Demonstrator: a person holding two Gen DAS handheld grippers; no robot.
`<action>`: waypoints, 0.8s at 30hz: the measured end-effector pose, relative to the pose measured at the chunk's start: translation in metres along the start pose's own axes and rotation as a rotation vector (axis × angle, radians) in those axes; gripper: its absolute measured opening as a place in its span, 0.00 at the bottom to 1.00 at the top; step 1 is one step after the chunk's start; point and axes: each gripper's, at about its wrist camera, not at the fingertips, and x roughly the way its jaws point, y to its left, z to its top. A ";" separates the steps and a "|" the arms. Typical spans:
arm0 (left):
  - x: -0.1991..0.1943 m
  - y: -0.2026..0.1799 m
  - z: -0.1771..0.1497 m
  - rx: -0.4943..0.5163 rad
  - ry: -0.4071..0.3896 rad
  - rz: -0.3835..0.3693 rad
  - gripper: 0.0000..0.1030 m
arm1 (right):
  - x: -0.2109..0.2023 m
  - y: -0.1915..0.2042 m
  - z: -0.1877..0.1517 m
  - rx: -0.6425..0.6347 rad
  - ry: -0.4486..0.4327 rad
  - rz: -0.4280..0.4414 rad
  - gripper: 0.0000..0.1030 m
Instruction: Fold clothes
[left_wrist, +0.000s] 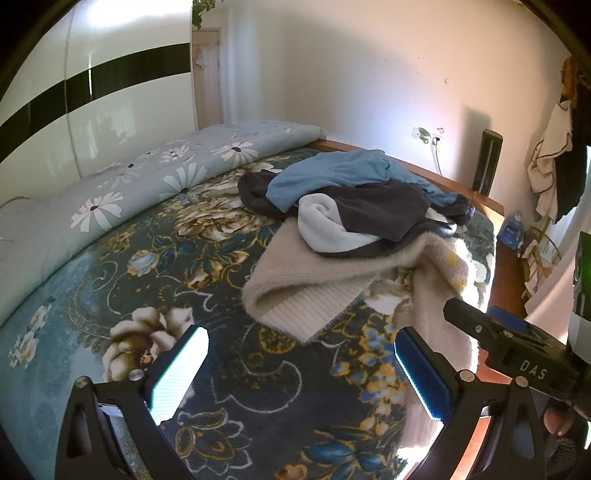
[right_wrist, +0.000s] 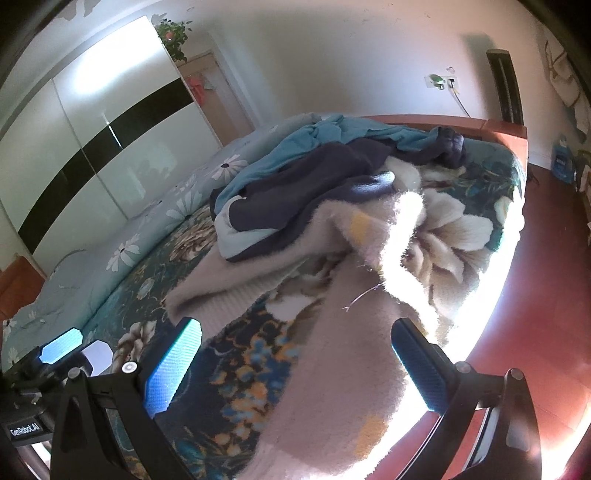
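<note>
Both grippers are hovering low over the floral bedspread (left_wrist: 207, 369) with their jaws spread wide and gripping nothing: the left gripper (left_wrist: 301, 373) has only bare spread between its pads, while the right gripper (right_wrist: 295, 369) is hanging over a fuzzy beige sweater (right_wrist: 332, 354) whose trailing part is running in between its open jaws. Ahead of both sets of jaws, the sweater is lying pinned under a heap of a dark garment (left_wrist: 380, 210), a pale blue towel (left_wrist: 325, 229) and a blue top (left_wrist: 332, 173). To my eye, the sweater should be worked first, with the right jaws closing on that near part and the left ones reaching forward for its ribbed hem (left_wrist: 314, 310), then both drawing it clear of the heap and onto open spread before any fold.
</note>
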 end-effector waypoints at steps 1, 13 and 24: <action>0.000 0.001 0.000 -0.001 0.001 -0.003 1.00 | 0.001 0.001 0.000 -0.001 0.007 0.002 1.00; 0.005 0.009 -0.004 -0.011 0.014 -0.017 1.00 | 0.009 0.002 -0.002 0.008 0.028 -0.019 1.00; -0.014 0.060 -0.010 -0.142 -0.066 0.062 1.00 | 0.016 0.013 0.010 -0.047 -0.019 -0.007 1.00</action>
